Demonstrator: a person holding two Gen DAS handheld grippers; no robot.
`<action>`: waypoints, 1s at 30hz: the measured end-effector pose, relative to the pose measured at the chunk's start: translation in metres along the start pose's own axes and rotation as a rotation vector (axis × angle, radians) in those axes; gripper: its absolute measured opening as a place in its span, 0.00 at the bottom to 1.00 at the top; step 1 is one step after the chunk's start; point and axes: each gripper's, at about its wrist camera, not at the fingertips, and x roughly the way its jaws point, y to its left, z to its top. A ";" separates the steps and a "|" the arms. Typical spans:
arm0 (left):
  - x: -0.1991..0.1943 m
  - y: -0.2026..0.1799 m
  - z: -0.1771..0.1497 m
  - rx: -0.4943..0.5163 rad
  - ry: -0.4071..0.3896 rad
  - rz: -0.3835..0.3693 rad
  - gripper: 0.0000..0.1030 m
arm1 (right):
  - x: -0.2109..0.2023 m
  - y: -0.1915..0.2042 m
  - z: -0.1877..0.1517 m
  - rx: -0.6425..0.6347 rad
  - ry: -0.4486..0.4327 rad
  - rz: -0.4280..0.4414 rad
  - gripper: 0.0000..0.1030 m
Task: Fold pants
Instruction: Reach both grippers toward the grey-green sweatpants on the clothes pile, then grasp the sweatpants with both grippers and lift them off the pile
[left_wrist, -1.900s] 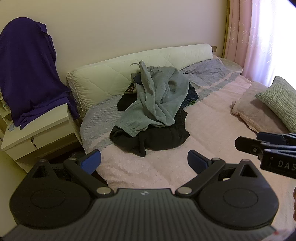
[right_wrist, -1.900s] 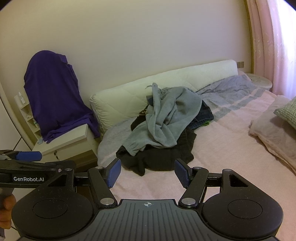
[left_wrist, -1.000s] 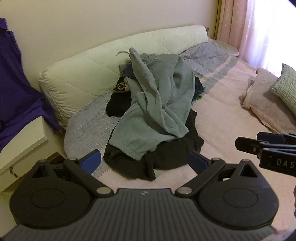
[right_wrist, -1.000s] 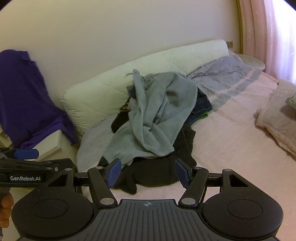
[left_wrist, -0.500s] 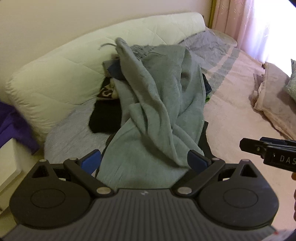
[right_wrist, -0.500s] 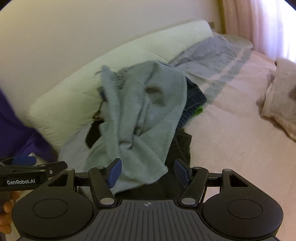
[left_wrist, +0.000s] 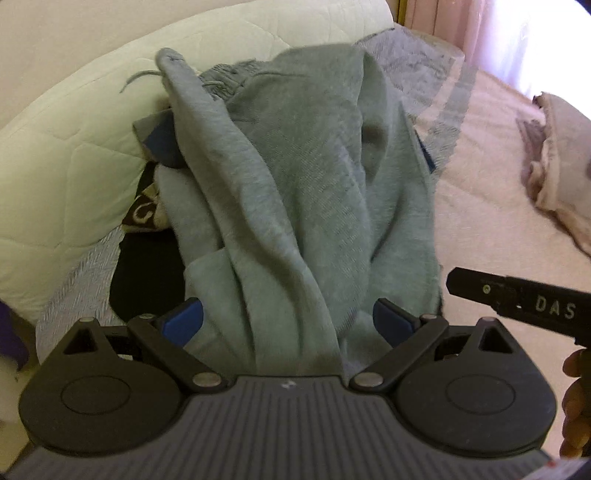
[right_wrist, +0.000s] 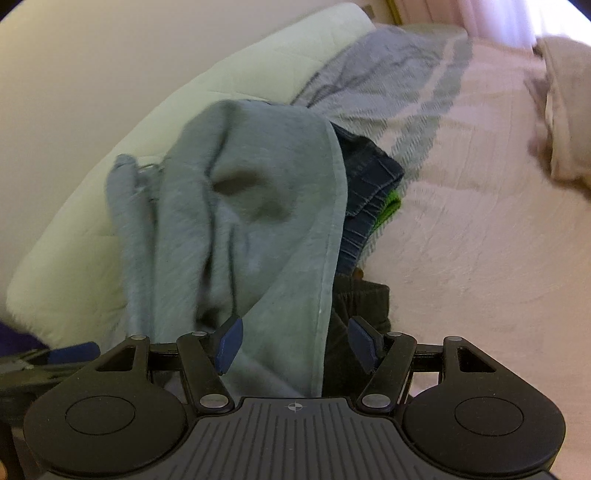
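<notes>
Both grippers reach over the clothes pile, nothing gripped yet.

The soft grey-green fleece sweatpants (left_wrist: 295, 206) lie twisted in thick ropey folds on top of the heap of dark garments (right_wrist: 365, 192), against the quilted cream headboard cushion (left_wrist: 74, 147) on the pink bed (right_wrist: 480, 240). The left gripper (left_wrist: 291, 317) has its jaws wide; the right gripper (right_wrist: 295, 339) holds them narrower, astride the hemmed edge. The step looks like picking up; next, each likely needs to pinch an edge and lift it free.
</notes>
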 end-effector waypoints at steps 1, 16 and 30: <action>0.007 -0.002 0.001 0.009 0.003 0.006 0.94 | 0.010 -0.004 0.001 0.024 0.000 0.003 0.59; 0.037 -0.001 0.017 0.019 -0.035 0.021 0.34 | 0.070 -0.016 0.020 0.076 -0.062 0.010 0.06; -0.134 0.022 0.040 0.075 -0.365 0.066 0.17 | -0.122 0.040 0.023 0.038 -0.458 0.374 0.02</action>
